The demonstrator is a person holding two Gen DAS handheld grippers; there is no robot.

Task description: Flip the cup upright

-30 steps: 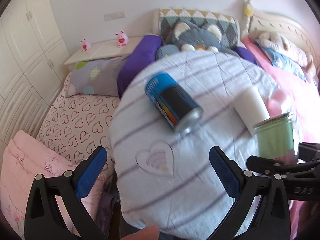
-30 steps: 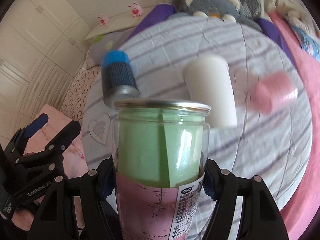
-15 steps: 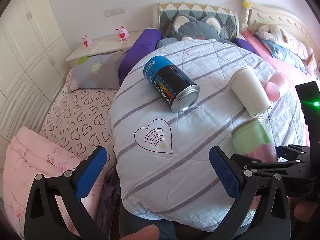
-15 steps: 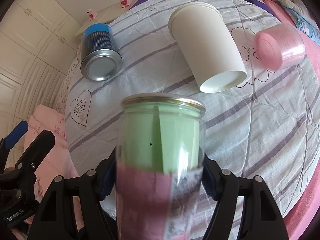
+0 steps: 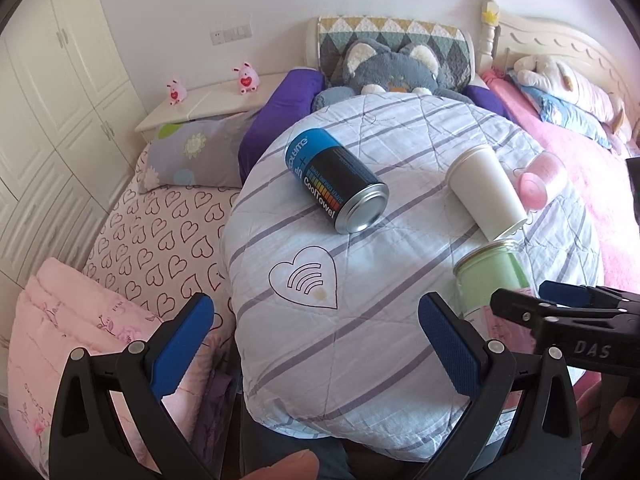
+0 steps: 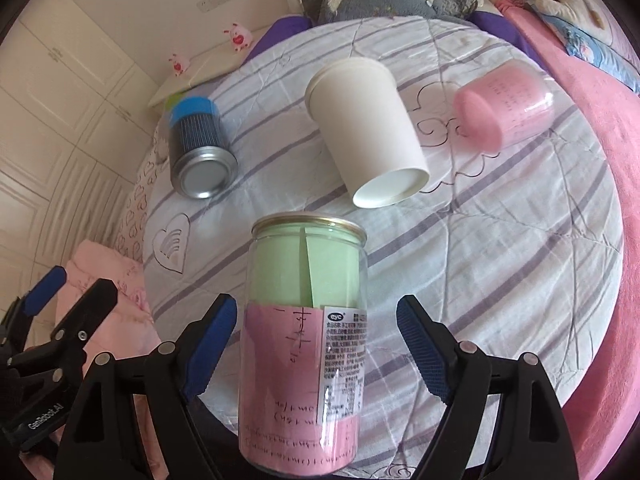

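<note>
A clear jar (image 6: 306, 320) with green and pink paper inside stands upright on the striped quilt-covered table (image 6: 500, 280), near its front edge. It also shows in the left wrist view (image 5: 494, 280). My right gripper (image 6: 316, 344) is open, its blue pads apart from the jar on both sides. My left gripper (image 5: 316, 344) is open and empty over the table's front left edge. A white paper cup (image 6: 368, 128) lies on its side beyond the jar, as does a pink cup (image 6: 500, 108) and a blue-and-black can (image 6: 198, 148).
The round table sits between two beds. A heart-print bed (image 5: 160, 236) and folded pink blanket (image 5: 60, 340) lie to the left, a pink bed (image 5: 580, 160) to the right. A grey plush toy (image 5: 392, 68) and purple pillow lie behind.
The right gripper lowered the jar onto the table and opened its jaws, letting go of it. The left gripper stayed open and barely moved.
</note>
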